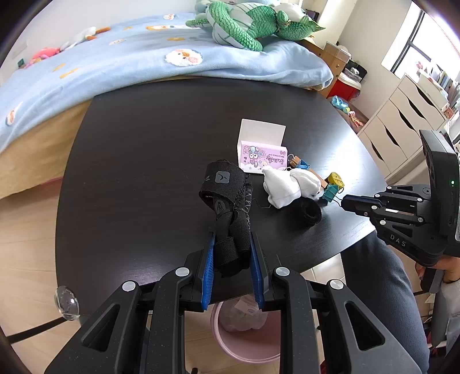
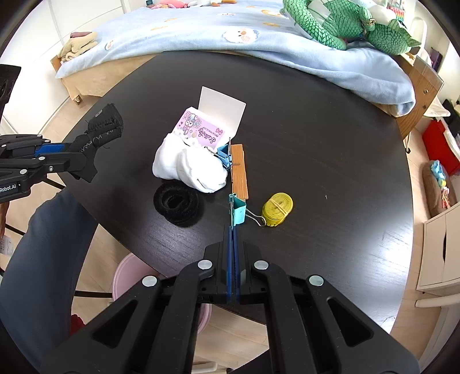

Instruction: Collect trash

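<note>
Currently the black wrist brace (image 1: 230, 213), knotted and strappy, is clamped between the blue pads of the left tool (image 1: 232, 250), held up off the dark desk (image 1: 138, 161) over its near edge. Below that edge on the floor sits a pink bin (image 1: 244, 342) with a crumpled bag inside.

The right tool (image 2: 232, 238) is squeezed together with nothing between its pads, tips just beside a teal binder clip (image 2: 238, 211) near the desk's front. The clip's wire handle touches a yellow tape roll (image 2: 277, 209).

Further in: a wooden strip (image 2: 239, 172) with a blue binder clip (image 2: 224, 155) at its far end, white bundled cloth (image 2: 188, 168) beside it, and a black fuzzy coil (image 2: 176, 203) in front of the cloth. Behind the cloth stands an open pink cartoon box (image 2: 207, 128), lid up.

Past the desk, a bed with a blue blanket (image 2: 258, 40) and a green plush toy (image 2: 345, 26). White drawers (image 1: 402, 120) are at right.
</note>
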